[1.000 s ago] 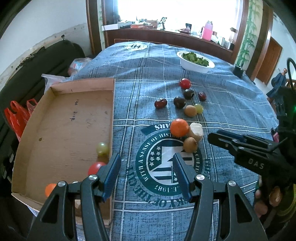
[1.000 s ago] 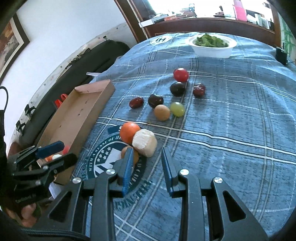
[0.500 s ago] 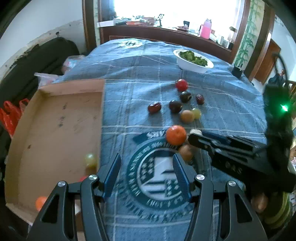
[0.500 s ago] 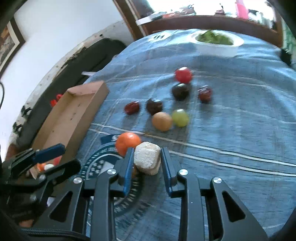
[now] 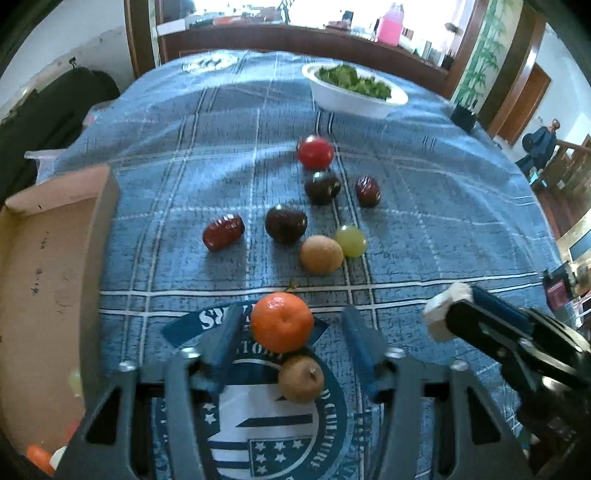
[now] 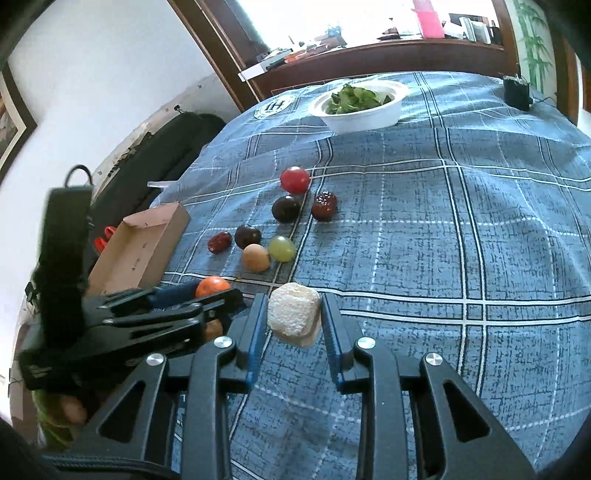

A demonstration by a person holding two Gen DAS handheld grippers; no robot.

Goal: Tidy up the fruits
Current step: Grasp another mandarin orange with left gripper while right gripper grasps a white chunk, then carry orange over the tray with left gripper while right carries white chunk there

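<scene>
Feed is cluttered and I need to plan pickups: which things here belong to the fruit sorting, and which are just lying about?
Job:
- orange
- brown fruit
- white chunk in right gripper
- loose fruits
- cardboard tray
- left gripper, open around the orange

Lying about:
- bowl of greens
- pink bottle
- small black box

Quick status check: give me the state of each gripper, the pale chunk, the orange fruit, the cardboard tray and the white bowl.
Right gripper: shut on the pale chunk.
Pale whitish cube-shaped chunk: held between the fingers, lifted off the blue plaid cloth.
Left gripper: open, straddling the orange fruit.
Round orange fruit: resting on the cloth, ungripped.
Shallow cardboard tray: open-topped, some small fruits inside.
White bowl: upright, holds green leaves.
</scene>
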